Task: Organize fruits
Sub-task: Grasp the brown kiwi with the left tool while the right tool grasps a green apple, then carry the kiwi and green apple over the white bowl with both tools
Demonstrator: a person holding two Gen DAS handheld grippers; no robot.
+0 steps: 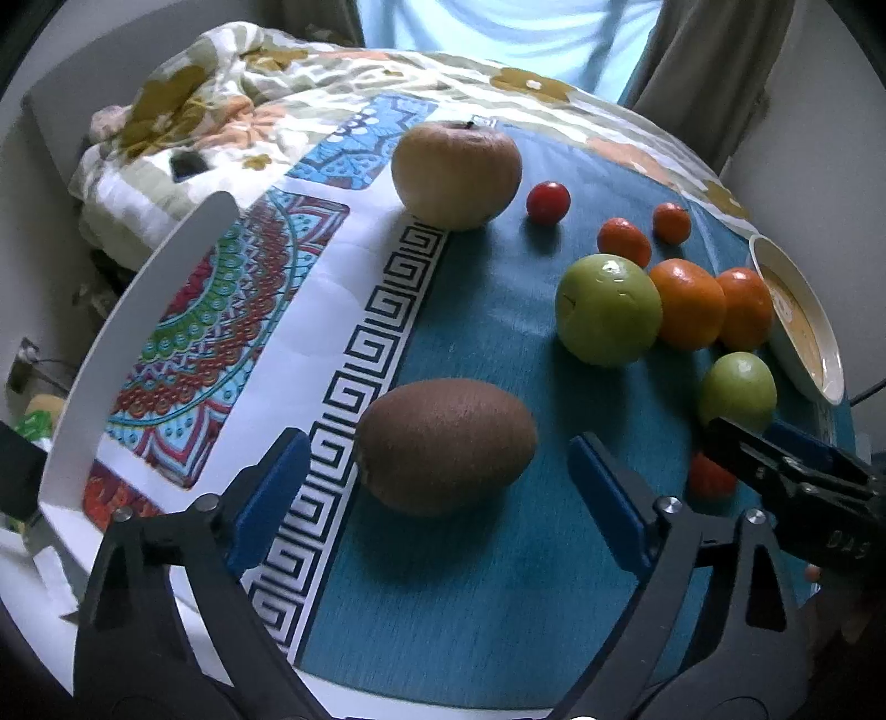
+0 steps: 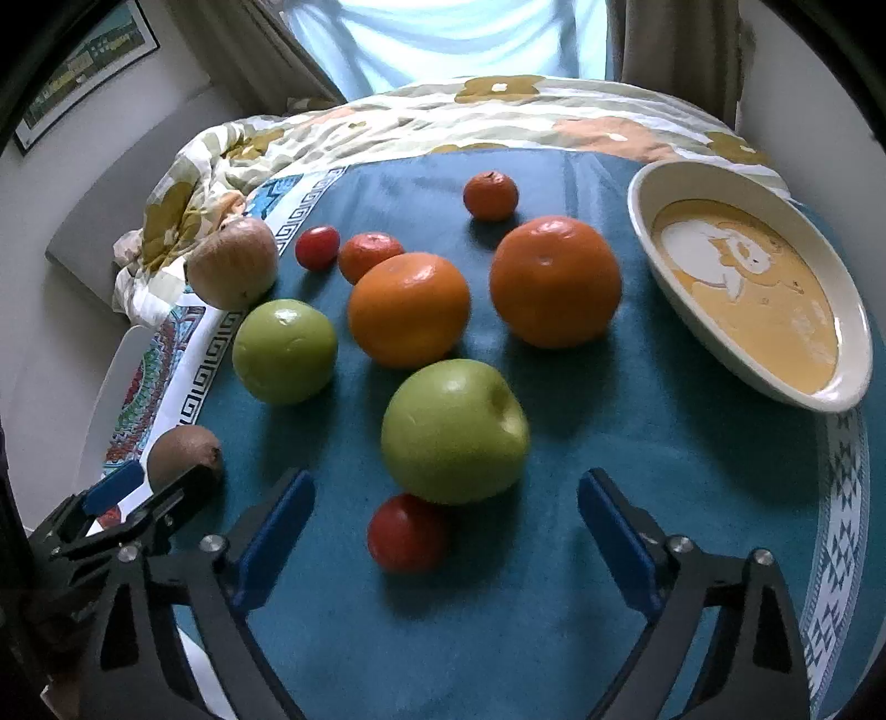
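Looks like we're in somebody's bedroom at home: a rumpled floral duvet bunched across the top of the frame, curtains over a bright window behind it, and a framed picture on the upper-left wall.

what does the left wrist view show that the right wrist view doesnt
Only the left wrist view: the left tool open around the kiwi, not pressing it, and a white curved chair back.

Only the right wrist view: the right tool open near a red tomato and green apple, the whole inside of the dish, and a framed picture.

Both: oranges, green apples, the tan apple, the blue cloth.
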